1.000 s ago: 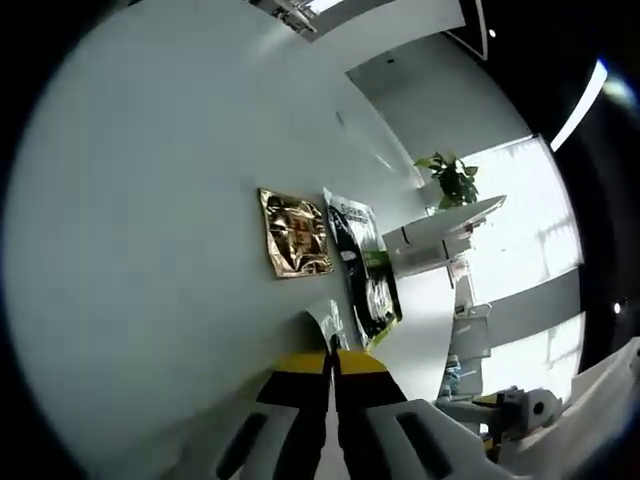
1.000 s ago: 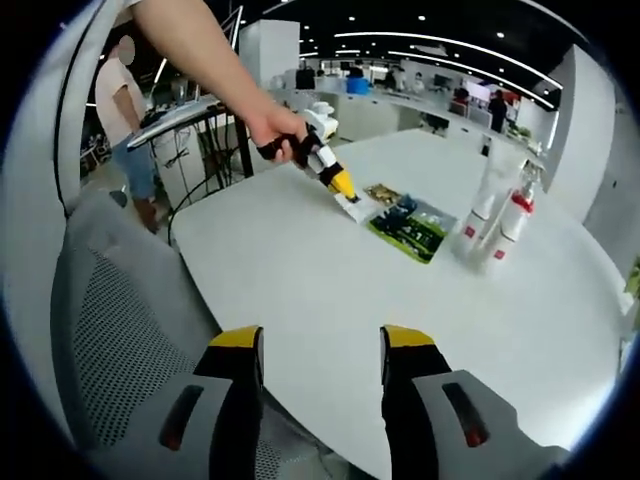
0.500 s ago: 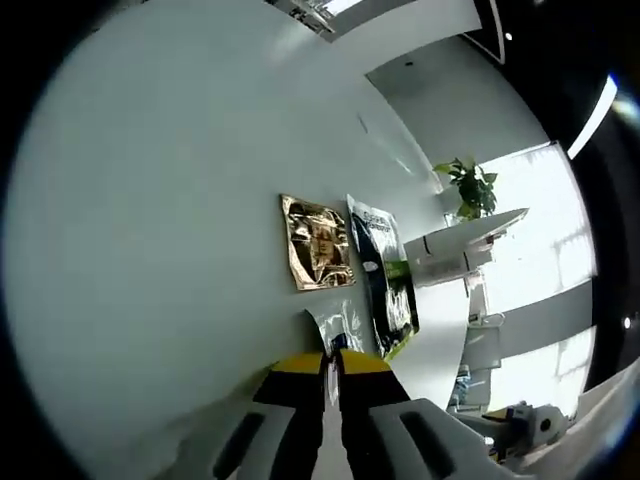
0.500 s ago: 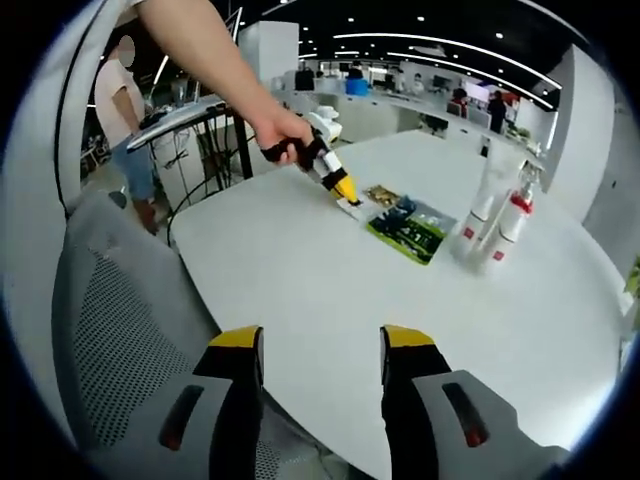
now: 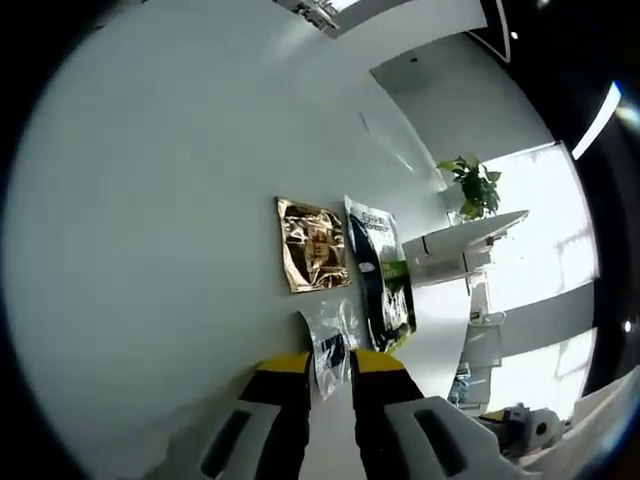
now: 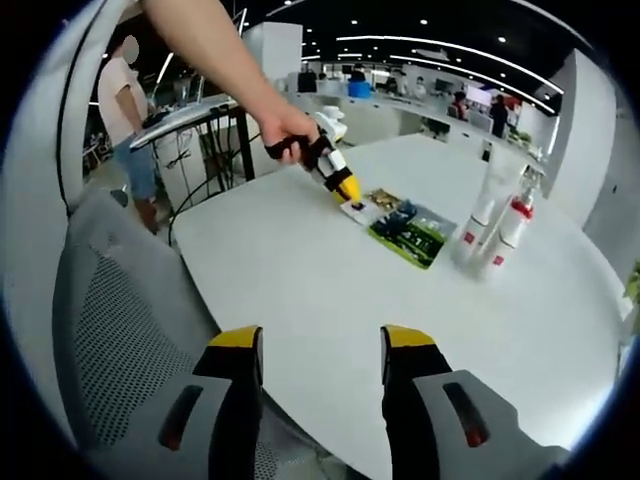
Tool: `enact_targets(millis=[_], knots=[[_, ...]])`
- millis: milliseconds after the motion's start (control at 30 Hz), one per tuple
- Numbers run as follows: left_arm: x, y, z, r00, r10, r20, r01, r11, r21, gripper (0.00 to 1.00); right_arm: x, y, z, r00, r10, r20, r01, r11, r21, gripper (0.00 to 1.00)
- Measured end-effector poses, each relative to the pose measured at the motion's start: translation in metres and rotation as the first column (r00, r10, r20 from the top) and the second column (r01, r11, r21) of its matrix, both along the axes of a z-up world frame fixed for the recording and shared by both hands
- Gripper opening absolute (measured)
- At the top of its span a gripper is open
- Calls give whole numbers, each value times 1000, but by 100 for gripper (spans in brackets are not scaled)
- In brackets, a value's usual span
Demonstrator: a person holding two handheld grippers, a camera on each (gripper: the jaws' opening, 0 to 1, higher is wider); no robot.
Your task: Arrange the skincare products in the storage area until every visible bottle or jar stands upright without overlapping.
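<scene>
A small silver sachet (image 5: 328, 345) lies flat on the white table (image 5: 150, 200), between the parted yellow-tipped jaws of my left gripper (image 5: 330, 358). Beyond it lie a gold sachet (image 5: 312, 258) and a dark green sachet (image 5: 382, 275). In the right gripper view a hand holds the left gripper (image 6: 349, 191) down at the silver sachet (image 6: 358, 211), beside the gold sachet (image 6: 382, 197) and green sachet (image 6: 408, 230). A tall white tube (image 6: 489, 195) and a white pump bottle (image 6: 512, 232) with red bands stand upright to the right. My right gripper (image 6: 322, 345) hangs open over the table's near edge, holding nothing.
A grey mesh chair (image 6: 110, 330) stands at the table's left side. A person (image 6: 120, 100) stands behind it near a desk. A potted plant (image 5: 470, 185) sits past the table. Bare table (image 6: 300, 270) stretches between my right gripper and the sachets.
My left gripper's jaws have parted, letting go of the silver sachet, which now lies between them. The right gripper has not moved.
</scene>
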State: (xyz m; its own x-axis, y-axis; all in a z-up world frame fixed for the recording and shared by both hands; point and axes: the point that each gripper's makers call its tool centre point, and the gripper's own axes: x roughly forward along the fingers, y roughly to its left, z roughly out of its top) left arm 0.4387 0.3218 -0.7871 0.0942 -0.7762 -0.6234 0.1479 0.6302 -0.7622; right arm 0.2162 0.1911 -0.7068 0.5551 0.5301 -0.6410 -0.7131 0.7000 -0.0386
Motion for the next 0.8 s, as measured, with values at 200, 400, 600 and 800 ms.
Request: enact_targets(millis=[200,400,600,800], knots=[[3,12,7,999,4,39,-6,999,51,26,1,-1,2,1000,-3,13,3,1000,-2,46],[-1,16,30,993,44,112,-44,999,2,45,4,-2,8,999,-13,38,13,1000,9,47],[-29,5,78,959,102,265,-72,990,-120,52,7,-1,16,997,-21,69,18,999,38,49],[-55,2,141,835,259,485,-137,952,-273,74,16,2,46,985,-86,152,57,981,185,54]])
